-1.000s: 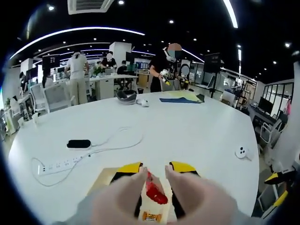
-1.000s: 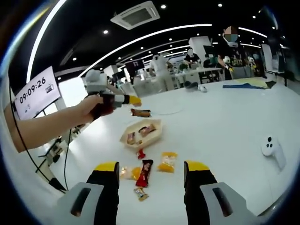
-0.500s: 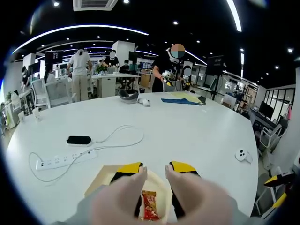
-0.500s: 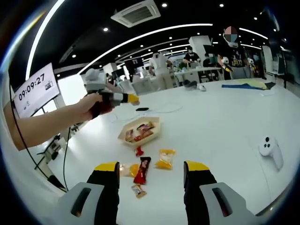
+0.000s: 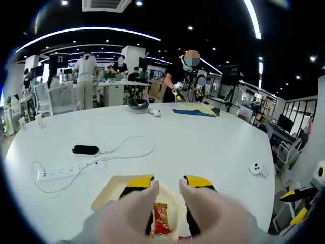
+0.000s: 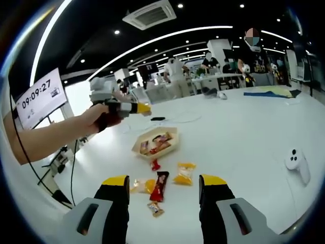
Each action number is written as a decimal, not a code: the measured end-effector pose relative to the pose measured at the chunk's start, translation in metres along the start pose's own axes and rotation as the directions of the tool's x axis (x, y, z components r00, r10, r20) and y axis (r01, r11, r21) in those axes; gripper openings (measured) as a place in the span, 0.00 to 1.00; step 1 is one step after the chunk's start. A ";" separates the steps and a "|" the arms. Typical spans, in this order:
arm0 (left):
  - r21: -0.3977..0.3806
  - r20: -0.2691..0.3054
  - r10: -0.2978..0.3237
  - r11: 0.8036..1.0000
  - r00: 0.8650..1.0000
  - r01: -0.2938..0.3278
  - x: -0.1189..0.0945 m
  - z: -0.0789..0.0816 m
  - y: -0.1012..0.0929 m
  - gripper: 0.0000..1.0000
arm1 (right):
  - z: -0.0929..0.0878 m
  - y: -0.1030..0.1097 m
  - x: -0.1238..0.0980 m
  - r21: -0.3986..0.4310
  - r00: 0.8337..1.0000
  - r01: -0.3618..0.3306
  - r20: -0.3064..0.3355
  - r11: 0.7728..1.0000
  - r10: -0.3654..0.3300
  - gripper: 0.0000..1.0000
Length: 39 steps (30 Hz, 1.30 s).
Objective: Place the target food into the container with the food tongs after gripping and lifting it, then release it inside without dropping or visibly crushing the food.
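White table point(image 6: 244, 137) carries tray point(image 6: 170, 144) and loose snacks point(image 6: 184, 173); left gripper point(image 5: 167, 184) and right gripper point(image 6: 165, 184) jaws wide, empty.

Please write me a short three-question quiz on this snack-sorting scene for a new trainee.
1. True or false: the left gripper hangs above the tray, not resting on the table.
2. In the right gripper view, which loose snack lies nearest the tray?
A. the small red packet
B. the yellow packet
C. the dark bar
3. Fill in: the jaws of the right gripper stand ____, with nothing between them.

Key
1. True: it is held in the air over the tray, which already holds snacks.
2. A: it lies just short of the tray's near rim.
3. Open: the loose snacks lie on the table beyond the tips.
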<state>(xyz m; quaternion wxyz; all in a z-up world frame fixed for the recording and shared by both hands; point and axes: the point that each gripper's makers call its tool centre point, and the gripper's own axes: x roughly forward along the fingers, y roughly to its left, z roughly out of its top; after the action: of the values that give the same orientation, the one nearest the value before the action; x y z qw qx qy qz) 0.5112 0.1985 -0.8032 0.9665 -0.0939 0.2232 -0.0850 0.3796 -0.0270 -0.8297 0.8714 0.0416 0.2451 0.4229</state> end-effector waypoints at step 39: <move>-0.054 -0.031 -0.095 0.994 0.995 0.093 -0.035 -0.048 -0.010 0.24 | -0.009 0.031 0.020 0.001 0.995 -0.080 -0.057 0.997 0.080 0.55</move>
<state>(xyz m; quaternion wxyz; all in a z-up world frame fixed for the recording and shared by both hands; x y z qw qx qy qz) 0.4576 0.1895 -0.8285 0.9548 -0.1282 0.2369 -0.1259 0.3634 0.0067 -0.8366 0.8464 0.0386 0.2678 0.4587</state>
